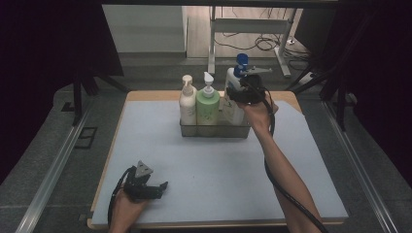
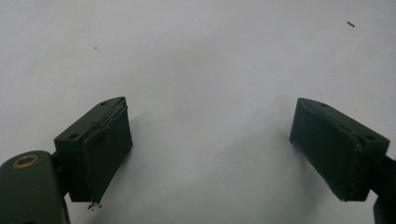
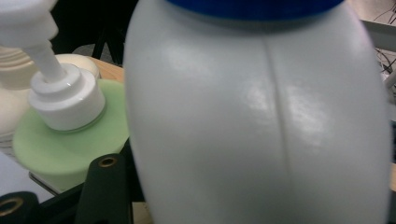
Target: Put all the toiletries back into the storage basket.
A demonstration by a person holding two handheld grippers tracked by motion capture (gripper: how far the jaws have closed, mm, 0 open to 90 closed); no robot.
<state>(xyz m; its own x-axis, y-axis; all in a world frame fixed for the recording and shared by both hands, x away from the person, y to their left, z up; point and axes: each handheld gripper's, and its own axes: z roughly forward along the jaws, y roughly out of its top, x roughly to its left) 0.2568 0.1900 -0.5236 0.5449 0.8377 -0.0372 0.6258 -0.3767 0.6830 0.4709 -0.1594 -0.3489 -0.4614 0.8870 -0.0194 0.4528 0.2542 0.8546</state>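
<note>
A white bottle with a blue cap point(image 1: 232, 112) stands upright at the right end of a clear bin point(image 1: 214, 131). My right gripper point(image 1: 241, 94) is shut on its upper body. In the right gripper view the white bottle point(image 3: 261, 116) is very close and its blue cap crosses the top edge, with one black finger point(image 3: 103, 186) beside it at the lower left. In the bin to its left stand a green pump bottle point(image 1: 208, 108) point(image 3: 70, 149) and a cream pump bottle point(image 1: 187, 104). My left gripper point(image 1: 158, 189) point(image 2: 210, 114) rests open on the mat with nothing between its fingers.
A pale blue mat point(image 1: 218, 170) covers the wooden table point(image 1: 145, 95). The bin sits at the middle of the mat's far part. Beyond the table are a white desk frame point(image 1: 252, 29) and floor cables. Dark curtains hang at both sides.
</note>
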